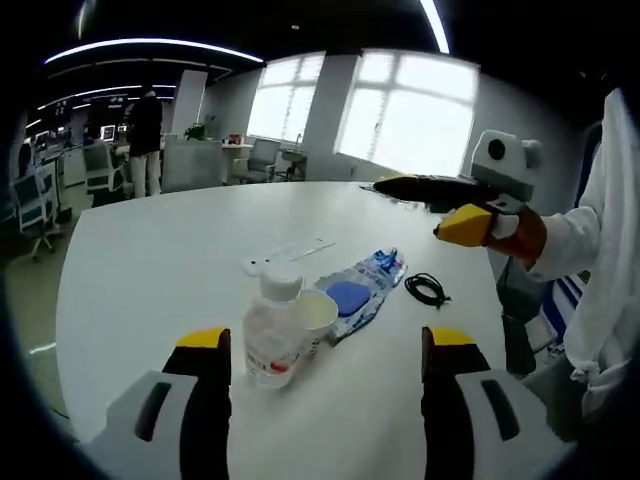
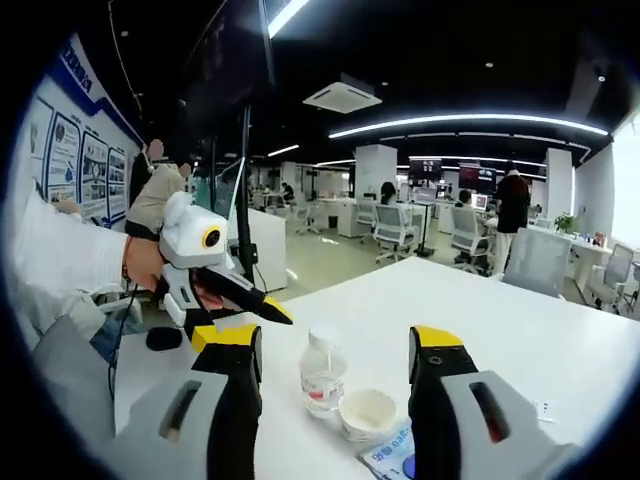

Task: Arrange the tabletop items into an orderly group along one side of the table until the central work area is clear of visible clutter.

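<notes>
Standing beside paper cup (image 1: 318,312): water bottle (image 1: 272,334).

Bright windows (image 1: 405,120), office chairs (image 2: 392,228) at distant desks, standing person (image 1: 145,140), wall posters (image 2: 62,160), ceiling light strips (image 2: 470,122)

Open office: bright windows (image 1: 405,120); ceiling light strips (image 2: 470,122); desks with white chairs (image 2: 395,228).

The white tabletop (image 1: 150,260) carries a clear bottle (image 1: 273,330); touching it a paper cup (image 1: 318,312), beside a blue packet (image 1: 360,290), black cable (image 1: 427,289), white strip (image 1: 288,254).
</notes>
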A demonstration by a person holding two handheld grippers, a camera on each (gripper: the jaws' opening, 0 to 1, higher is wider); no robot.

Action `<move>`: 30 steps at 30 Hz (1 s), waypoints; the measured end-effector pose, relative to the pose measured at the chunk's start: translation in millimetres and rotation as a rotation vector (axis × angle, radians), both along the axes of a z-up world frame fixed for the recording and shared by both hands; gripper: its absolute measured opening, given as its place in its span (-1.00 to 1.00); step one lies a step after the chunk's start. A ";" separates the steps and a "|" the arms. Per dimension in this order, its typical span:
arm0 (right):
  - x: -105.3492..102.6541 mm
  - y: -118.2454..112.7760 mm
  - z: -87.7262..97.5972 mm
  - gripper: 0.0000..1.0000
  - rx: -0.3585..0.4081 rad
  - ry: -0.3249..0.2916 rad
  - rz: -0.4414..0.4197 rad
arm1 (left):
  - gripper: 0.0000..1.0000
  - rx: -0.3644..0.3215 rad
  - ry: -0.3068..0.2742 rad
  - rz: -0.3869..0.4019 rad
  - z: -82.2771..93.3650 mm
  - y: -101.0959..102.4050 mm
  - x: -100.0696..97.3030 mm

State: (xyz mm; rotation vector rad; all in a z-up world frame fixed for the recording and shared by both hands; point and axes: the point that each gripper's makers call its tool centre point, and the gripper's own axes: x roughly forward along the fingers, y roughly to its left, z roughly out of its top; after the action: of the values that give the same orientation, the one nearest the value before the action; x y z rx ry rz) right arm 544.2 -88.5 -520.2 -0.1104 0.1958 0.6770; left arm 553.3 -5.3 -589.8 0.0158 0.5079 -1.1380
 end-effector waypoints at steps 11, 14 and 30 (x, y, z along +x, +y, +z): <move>-26.6 -35.9 5.5 0.19 -0.008 -0.006 -0.047 | 0.61 -0.001 -0.011 0.031 12.8 6.0 -24.0; -32.7 -44.1 6.8 0.19 -0.008 -0.008 -0.058 | 0.62 -0.004 -0.016 0.039 18.2 5.7 -33.0; -84.0 -102.8 4.3 0.19 -0.029 0.002 -0.150 | 0.64 -0.008 -0.037 0.074 38.0 8.2 -76.2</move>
State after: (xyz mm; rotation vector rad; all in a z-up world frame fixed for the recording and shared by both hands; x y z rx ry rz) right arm 460.2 -191.2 -515.9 -0.1213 0.2136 0.5250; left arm 477.0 2.9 -551.8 0.0109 0.4670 -1.0660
